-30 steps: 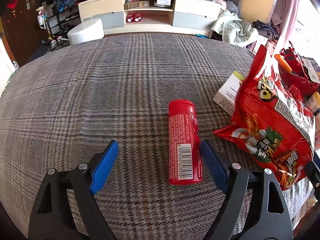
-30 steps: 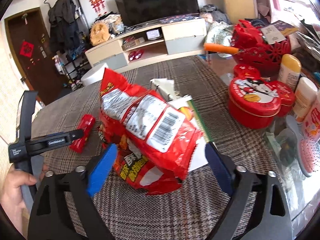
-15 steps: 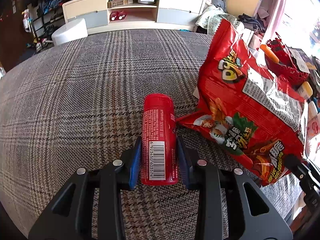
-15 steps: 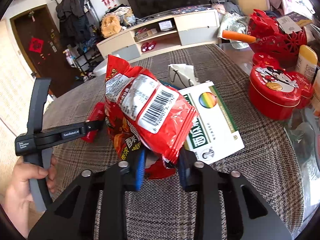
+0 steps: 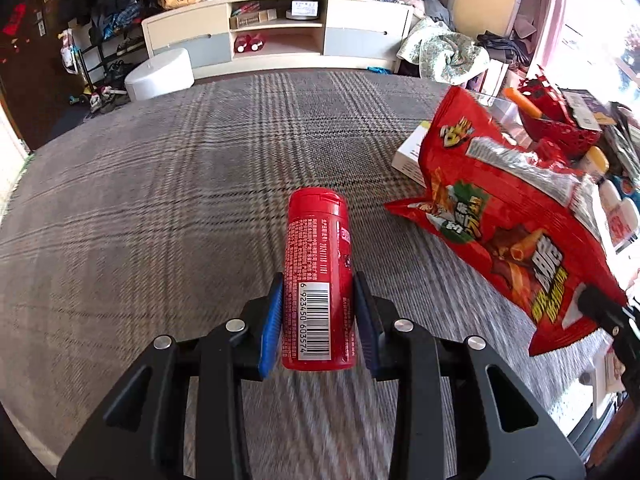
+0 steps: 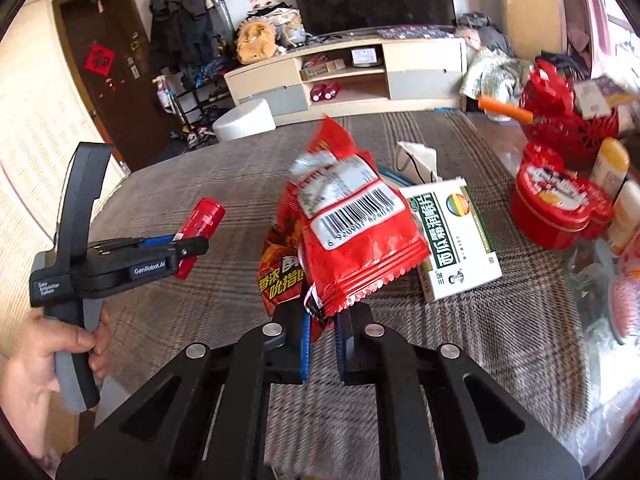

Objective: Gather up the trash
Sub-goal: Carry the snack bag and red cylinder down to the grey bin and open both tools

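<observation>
Left tongs [image 5: 318, 322] clamped the red tube [image 5: 318, 280] barcode-up; right tongs [image 6: 320, 338] pinched the snack bag [image 6: 348, 236] by its corner at twelve o'clock, both lifted for binning.

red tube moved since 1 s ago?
Yes. The tube lay flat on the tablecloth; now the left tongs are shut on it and it is lifted clear of the cloth, its cap end tilted up.

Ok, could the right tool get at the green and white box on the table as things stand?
Probably not yet. The right tool is shut on the red snack bag, so it has no free grip. The green and white box lies uncovered just beyond on the plaid tablecloth, otherwise unblocked.
</observation>
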`<state>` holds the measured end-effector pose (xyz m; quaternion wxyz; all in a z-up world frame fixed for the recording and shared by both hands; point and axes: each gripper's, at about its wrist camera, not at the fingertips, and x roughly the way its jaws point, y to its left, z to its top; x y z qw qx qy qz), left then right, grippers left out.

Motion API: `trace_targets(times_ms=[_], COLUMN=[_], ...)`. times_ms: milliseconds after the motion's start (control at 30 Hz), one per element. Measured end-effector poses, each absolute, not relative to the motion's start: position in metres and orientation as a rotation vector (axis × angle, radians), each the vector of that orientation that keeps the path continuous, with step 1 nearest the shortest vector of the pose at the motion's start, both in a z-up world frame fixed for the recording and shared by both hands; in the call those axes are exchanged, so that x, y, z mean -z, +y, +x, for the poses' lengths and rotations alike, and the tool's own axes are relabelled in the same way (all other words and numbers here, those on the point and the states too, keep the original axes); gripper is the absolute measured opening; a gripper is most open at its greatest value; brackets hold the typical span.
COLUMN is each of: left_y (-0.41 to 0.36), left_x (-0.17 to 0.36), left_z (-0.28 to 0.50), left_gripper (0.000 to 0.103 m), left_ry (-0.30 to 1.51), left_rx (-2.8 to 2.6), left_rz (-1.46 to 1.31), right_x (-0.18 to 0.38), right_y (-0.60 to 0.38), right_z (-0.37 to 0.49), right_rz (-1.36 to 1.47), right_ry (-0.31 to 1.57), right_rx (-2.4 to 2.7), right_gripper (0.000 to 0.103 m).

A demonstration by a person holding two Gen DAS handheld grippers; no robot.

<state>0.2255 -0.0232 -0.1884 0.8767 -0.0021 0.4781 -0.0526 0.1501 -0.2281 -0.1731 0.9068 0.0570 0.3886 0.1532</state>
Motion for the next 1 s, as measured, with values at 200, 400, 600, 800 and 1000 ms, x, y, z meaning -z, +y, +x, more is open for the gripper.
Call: trace_targets(times_ms=[200,400,600,800,1000], left_y=[-0.021,-0.024,-0.032,-0.038,-0.045], left_x=[0.149,0.111,0.097,0.108,0.144], left_z=[0.166,0.09,0.013,-0.047,-0.096], left_gripper=[0.032,0.032,0.032,0.032,0.032], left_ry=[0.968,0.926,0.897,0.903,0.944], left_rx=[0.117,0.169,0.226,0.274,0.295], left_rz=[0.007,-0.01,-0.001,-0.011,-0.002], right_x=[0.133,0.1,0.085,0.092,0.126], right_y=[-0.228,-0.233,-0.237,-0.249,-0.255], right_z=[0.101,0.037,-0.035,-0.092,-0.138], right_rz=[0.122,0.152,0.158,0.174,0.179], right_ry=[0.77,0.732,0.726,0.754,0.824], right_rx=[-0.3,-0.3,-0.287,-0.275,-0.254], right_gripper=[0.009,0.009,0.009,0.009,0.009])
